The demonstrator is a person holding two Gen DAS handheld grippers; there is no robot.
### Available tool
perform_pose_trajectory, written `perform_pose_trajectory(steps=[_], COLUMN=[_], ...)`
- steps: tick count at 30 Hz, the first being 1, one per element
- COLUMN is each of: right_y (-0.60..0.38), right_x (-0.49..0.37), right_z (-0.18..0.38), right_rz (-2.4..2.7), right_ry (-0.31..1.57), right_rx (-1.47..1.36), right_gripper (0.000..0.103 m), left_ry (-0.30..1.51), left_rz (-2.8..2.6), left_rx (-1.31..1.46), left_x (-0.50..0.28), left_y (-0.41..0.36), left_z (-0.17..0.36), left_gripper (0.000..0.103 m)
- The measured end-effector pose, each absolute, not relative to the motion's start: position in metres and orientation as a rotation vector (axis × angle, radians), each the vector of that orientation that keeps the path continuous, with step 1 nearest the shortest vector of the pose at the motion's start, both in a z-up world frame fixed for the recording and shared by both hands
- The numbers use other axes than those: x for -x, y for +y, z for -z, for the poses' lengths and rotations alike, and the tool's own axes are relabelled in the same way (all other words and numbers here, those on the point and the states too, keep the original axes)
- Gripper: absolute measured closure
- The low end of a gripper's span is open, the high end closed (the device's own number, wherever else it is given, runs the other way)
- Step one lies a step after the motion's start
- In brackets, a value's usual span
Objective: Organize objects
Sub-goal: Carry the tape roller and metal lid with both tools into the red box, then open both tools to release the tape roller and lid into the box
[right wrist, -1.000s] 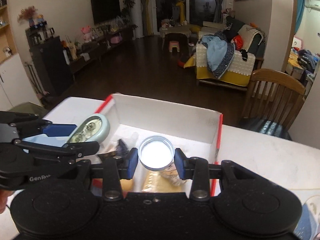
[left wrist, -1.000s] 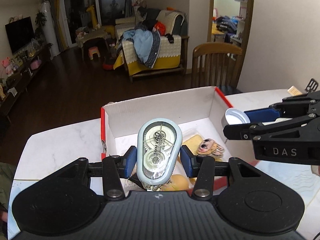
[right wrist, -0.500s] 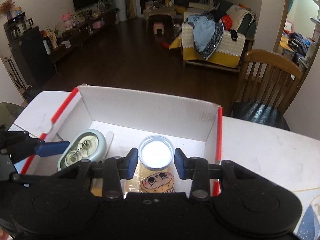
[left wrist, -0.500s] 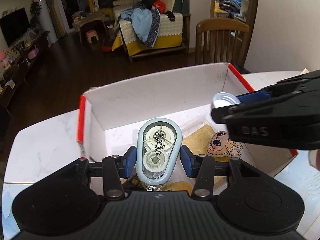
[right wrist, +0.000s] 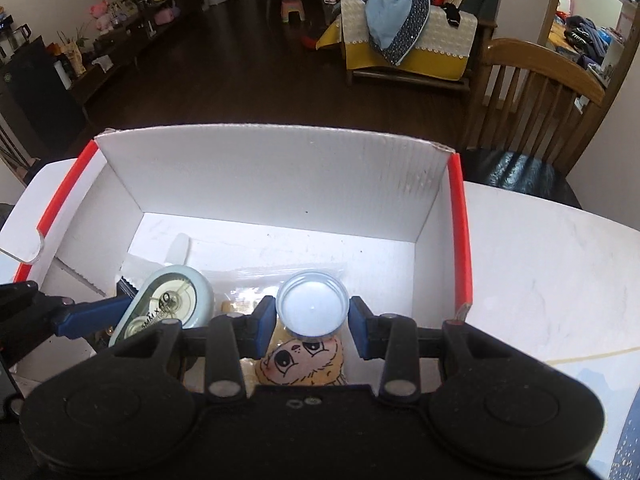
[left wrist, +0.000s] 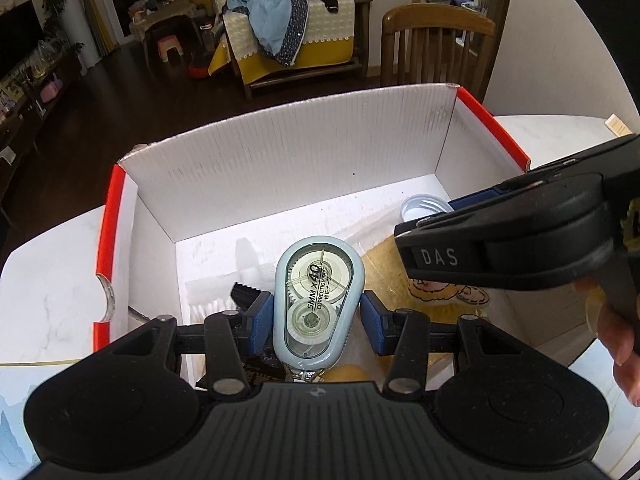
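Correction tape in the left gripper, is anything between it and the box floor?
Yes. The pale blue correction tape hangs over things lying in the white cardboard box: a black clip and clear plastic packaging. Bare floor lies farther back.

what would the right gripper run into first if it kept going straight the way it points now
Probably the cartoon face sticker lying on the floor of the white box, just below the round lid held in the right gripper jaws. Depth is hard to judge.
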State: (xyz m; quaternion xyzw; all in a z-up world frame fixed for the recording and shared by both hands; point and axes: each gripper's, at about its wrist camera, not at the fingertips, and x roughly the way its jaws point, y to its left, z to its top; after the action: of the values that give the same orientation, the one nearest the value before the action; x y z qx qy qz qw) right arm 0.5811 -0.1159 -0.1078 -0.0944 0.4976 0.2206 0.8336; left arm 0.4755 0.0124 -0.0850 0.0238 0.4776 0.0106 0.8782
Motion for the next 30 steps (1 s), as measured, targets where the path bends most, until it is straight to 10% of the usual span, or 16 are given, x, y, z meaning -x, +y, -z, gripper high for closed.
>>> perform_pose_trajectory(steps=[30], right_y=[-0.129], right_x=[-0.557], right_z=[0.062], right_rz=[-0.539], right_ry=[0.995], right_rx=[0.098], right_gripper=[0.051], left_ry=[0.969], left_rz=[-0.015], left_rx=[0.052], left_x=[-0.455], left_y=[0.027], left_z=[0.061], left_gripper=[0.037])
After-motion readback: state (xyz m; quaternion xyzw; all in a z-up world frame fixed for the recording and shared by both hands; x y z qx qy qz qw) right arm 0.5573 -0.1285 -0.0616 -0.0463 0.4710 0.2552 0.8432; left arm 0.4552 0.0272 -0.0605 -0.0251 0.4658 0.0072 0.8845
